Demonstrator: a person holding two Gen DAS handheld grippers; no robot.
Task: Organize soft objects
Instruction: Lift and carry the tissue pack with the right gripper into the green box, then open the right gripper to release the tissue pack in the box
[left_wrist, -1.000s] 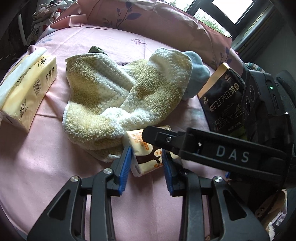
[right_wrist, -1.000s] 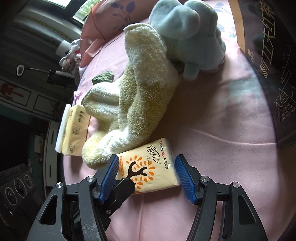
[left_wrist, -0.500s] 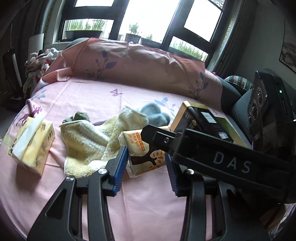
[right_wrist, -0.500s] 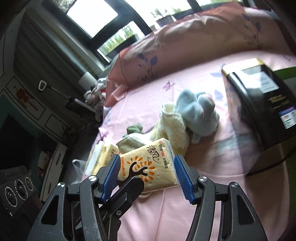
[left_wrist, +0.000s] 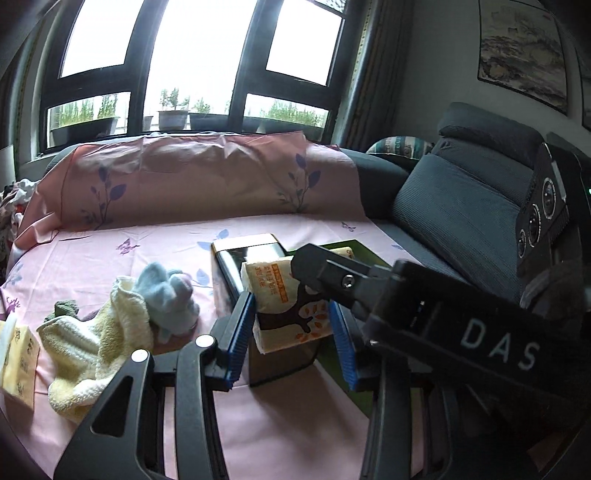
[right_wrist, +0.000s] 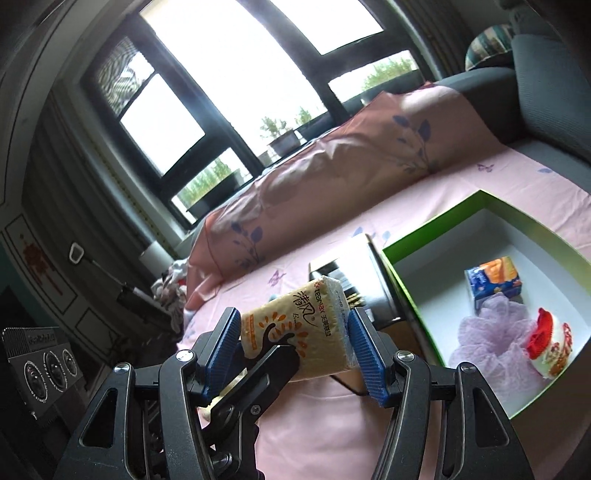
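A small yellow tissue pack (left_wrist: 284, 306) with a brown tree print hangs in the air above the pink sheet. My left gripper (left_wrist: 290, 328) has its blue pads against the pack's two sides. My right gripper (right_wrist: 295, 343) is shut on the same pack (right_wrist: 299, 325) across its longer width. In the left wrist view the right gripper's black finger (left_wrist: 369, 291) crosses over the pack, and in the right wrist view a left finger (right_wrist: 266, 369) shows in front of it. The open green box (right_wrist: 443, 218) with a white inside lies to the right, beyond the pack.
In the green box lie a blue tissue pack (right_wrist: 495, 277), a lilac mesh puff (right_wrist: 491, 332) and a red-and-white item (right_wrist: 550, 343). A black box (left_wrist: 229, 273) stands beside it. On the left of the sheet are a cream towel (left_wrist: 92, 343), a blue plush (left_wrist: 166, 291) and a yellow tissue box (left_wrist: 18, 354).
Both grippers have lifted the tissue pack off the sheet and carried it right, toward the black box. Both views tilted up to the windows, and the green box came into the right view.
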